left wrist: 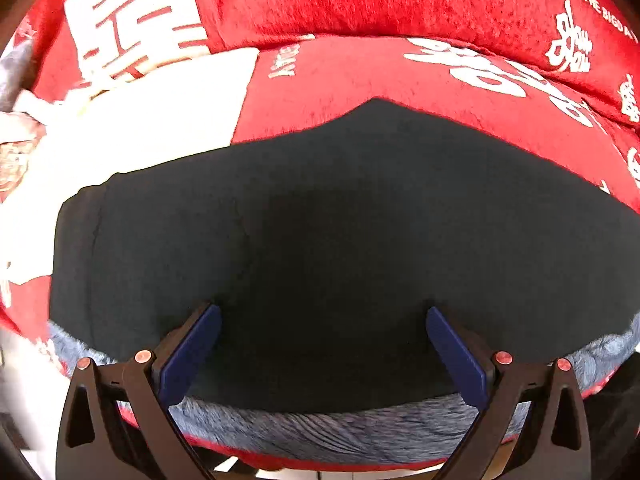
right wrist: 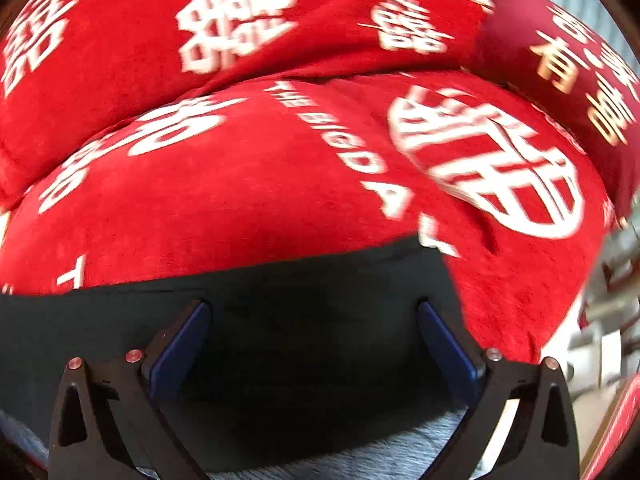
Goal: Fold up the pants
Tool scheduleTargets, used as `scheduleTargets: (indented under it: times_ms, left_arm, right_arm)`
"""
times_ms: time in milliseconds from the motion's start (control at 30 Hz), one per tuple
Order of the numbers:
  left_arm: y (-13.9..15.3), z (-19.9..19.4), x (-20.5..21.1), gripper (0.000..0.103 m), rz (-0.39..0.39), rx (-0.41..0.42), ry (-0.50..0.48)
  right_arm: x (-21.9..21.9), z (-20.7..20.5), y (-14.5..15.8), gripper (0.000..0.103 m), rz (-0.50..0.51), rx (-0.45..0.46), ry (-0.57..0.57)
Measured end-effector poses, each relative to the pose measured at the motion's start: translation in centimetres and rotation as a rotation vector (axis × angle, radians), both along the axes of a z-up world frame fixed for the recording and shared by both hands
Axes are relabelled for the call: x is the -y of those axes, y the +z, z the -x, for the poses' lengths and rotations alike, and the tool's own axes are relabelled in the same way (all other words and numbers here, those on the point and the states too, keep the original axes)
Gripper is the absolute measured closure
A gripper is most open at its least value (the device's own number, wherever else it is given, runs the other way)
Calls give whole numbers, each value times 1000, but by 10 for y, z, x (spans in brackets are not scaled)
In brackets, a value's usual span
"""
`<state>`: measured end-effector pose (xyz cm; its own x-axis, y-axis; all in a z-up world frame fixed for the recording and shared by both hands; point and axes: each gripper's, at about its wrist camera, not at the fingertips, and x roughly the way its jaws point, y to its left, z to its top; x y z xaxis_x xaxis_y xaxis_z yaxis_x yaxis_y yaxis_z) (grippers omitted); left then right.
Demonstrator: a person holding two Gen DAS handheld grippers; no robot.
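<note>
Dark pants (left wrist: 320, 232) lie folded flat on red plush sofa cushion (left wrist: 360, 68). Left claw (left wrist: 324, 344) and right claw (right wrist: 312, 340) both gape wide, empty. Risk: plush drags, fold slips askew.

A red plush cover (left wrist: 360, 76) with white characters and the words "THE BIG DAY" spreads over the seat cushion. Along its back edge a red printed back cushion (right wrist: 132, 52) rises. A grey-blue furry trim (left wrist: 320, 424) runs along the front edge. A white fabric panel (left wrist: 168, 120) covers the left side. At the right corner sits a dark red pillow (right wrist: 560, 52) with gold characters.
</note>
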<state>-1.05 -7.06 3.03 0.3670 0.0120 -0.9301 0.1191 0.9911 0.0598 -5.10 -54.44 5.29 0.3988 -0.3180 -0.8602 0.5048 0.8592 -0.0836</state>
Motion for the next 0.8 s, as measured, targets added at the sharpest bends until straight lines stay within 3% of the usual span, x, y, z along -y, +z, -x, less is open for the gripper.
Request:
scheduleTargets:
  times_ms: [67,167,300,400,500,567,633,700,800]
  left_arm:
    - [5,5,12,0,41,-8,-54]
    - [12,27,31,0,-23,36,-126]
    - [10,40,40,0,-89,40,-172]
    - [2,29,38,0,-91,39,-164]
    - [0,27,30,0,-80,40,-155]
    - [-2,28,22,0,-79,46,-147]
    - [-2,38,16,0,-73,45,-134]
    - [-4,40,0,0,-59,39,-107]
    - [-11,45,-24,0,-36,7,-61]
  right_arm:
    - [-28,9,17,1,-22,45,53]
    - [-104,23,30,1,-92,100,234]
    - [-222,27,15,1,-101,33,532]
    - [-258,28,-4,1,-90,-23,606]
    - [-256,26,-20,1,-41,-94,593]
    - [-239,29,-17,1,-57,-77,558]
    - [-210,33,-14,0,4,-102,459]
    - [-174,37,-17,0,-87,-109,372]
    - [-134,47,-18,0,-133,-122,263]
